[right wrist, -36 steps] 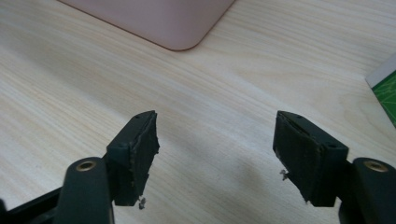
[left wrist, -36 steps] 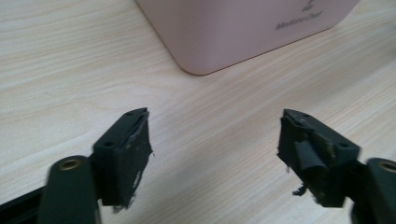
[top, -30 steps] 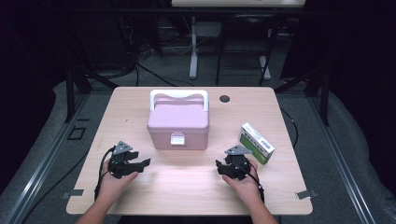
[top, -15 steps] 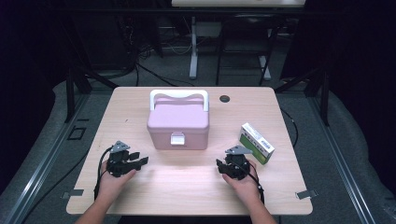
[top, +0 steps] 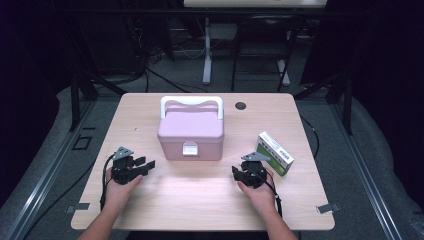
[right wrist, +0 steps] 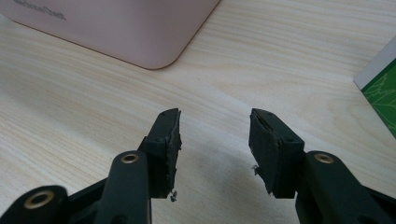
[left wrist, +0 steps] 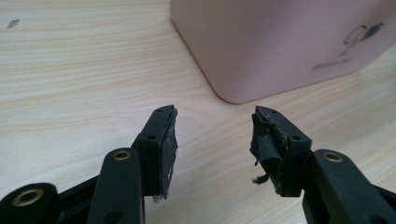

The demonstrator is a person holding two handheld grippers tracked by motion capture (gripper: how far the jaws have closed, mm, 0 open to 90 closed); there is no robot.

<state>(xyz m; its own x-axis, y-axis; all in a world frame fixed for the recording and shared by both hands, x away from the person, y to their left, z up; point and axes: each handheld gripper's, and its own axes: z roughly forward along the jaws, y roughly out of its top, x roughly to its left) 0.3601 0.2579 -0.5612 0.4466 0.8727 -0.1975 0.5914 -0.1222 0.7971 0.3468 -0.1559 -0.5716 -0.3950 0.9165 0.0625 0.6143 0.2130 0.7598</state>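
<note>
Almost nothing has moved since the earlier pictures: both hands rest at the same places on the near part of the table [top: 200, 200], and only the left gripper [top: 145, 165] seems to sit a little nearer to the person than one second ago. The pink box [top: 190, 131] stands in the middle of the table, with its lid closed, so what is inside cannot be seen; its white handle [top: 191, 101] lies on the far side of the lid and a small pale latch [top: 189, 148] is on the front wall. In the left gripper view the left gripper [left wrist: 212, 135] has its jaws spread with only bare wood between them, and a rounded lower corner of the pink box [left wrist: 280, 42] is just ahead, not touching. The right gripper [top: 239, 173] is also spread and holds nothing; in its own view the right gripper [right wrist: 215, 137] points at the table between the pink box [right wrist: 121, 28] and the green and white carton [right wrist: 380, 100]. This carton [top: 274, 153] lies flat just beside the right hand [top: 257, 192], well apart from the box.
</note>
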